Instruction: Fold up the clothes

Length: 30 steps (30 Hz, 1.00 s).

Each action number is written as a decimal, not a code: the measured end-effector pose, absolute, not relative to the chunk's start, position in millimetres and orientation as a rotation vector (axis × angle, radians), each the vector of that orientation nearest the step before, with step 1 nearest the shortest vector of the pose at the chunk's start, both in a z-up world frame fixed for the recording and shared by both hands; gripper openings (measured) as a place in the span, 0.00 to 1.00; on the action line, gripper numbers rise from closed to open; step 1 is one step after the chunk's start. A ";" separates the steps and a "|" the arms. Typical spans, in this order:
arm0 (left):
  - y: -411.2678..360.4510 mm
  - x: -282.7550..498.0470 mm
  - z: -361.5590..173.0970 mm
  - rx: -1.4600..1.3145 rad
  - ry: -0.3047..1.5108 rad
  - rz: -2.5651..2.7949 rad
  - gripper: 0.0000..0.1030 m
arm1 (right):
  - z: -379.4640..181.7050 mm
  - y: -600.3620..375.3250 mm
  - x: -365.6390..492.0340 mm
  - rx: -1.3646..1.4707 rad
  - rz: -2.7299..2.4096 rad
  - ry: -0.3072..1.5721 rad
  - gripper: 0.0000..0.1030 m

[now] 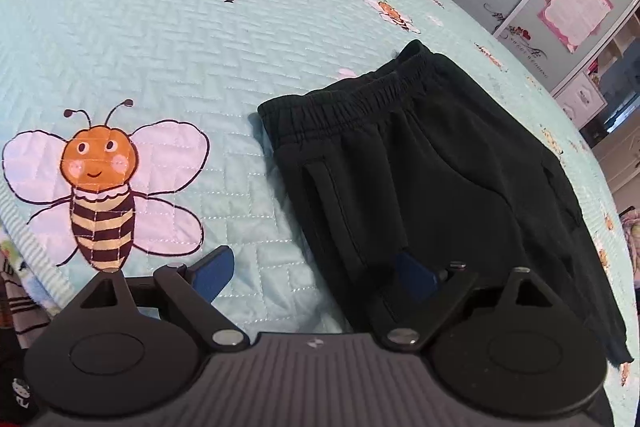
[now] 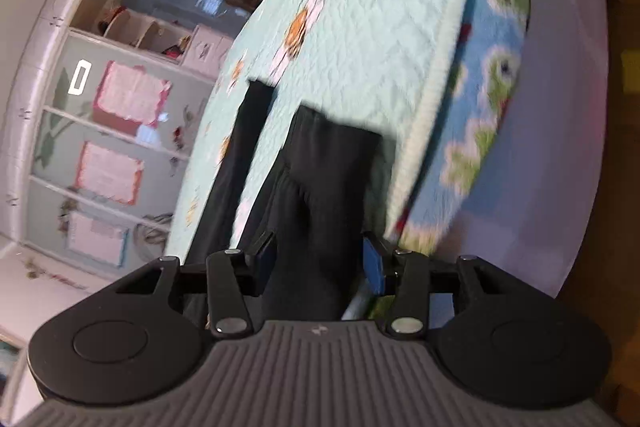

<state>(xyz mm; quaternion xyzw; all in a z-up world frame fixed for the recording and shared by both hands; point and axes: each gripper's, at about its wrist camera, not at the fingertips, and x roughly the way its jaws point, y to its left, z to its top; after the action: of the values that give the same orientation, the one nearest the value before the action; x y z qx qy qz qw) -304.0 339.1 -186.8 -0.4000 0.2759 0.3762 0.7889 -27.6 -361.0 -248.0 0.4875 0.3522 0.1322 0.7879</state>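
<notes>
In the left wrist view, a pair of black trousers [image 1: 420,179] is seen lying on a pale green quilted bedcover [image 1: 180,47] printed with bees, the elastic waistband [image 1: 344,103] towards the far side and the legs running back past the camera. The left gripper [image 1: 316,275] is held low over the near part of the garment with its fingers spread wide; the left pad is over bare bedcover and the right pad over black cloth, and nothing is gripped.

In the right wrist view, which is blurred and rolled sharply sideways, the trousers [image 2: 320,187] are seen stretched along the bedcover [image 2: 360,27] near the bed's edge, one leg apart from the other. The right gripper [image 2: 320,263] is tilted with it, its fingers apart astride the dark cloth; whether cloth is touched cannot be told.

The garment lies spread rather than folded, so a fold is judged to be in hand. A grip on an edge by both grippers would be called for.
</notes>
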 end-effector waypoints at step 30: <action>395.8 -305.9 -202.2 -1.256 0.431 0.636 0.92 | -249.8 -338.9 -19.0 1.120 0.320 0.795 0.40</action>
<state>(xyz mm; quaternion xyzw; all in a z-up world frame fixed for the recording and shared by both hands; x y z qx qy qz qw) -305.9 395.8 -202.2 -0.5726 0.1967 0.2903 0.7410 -19.0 -338.9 -249.8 0.5146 0.3653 0.1472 0.7616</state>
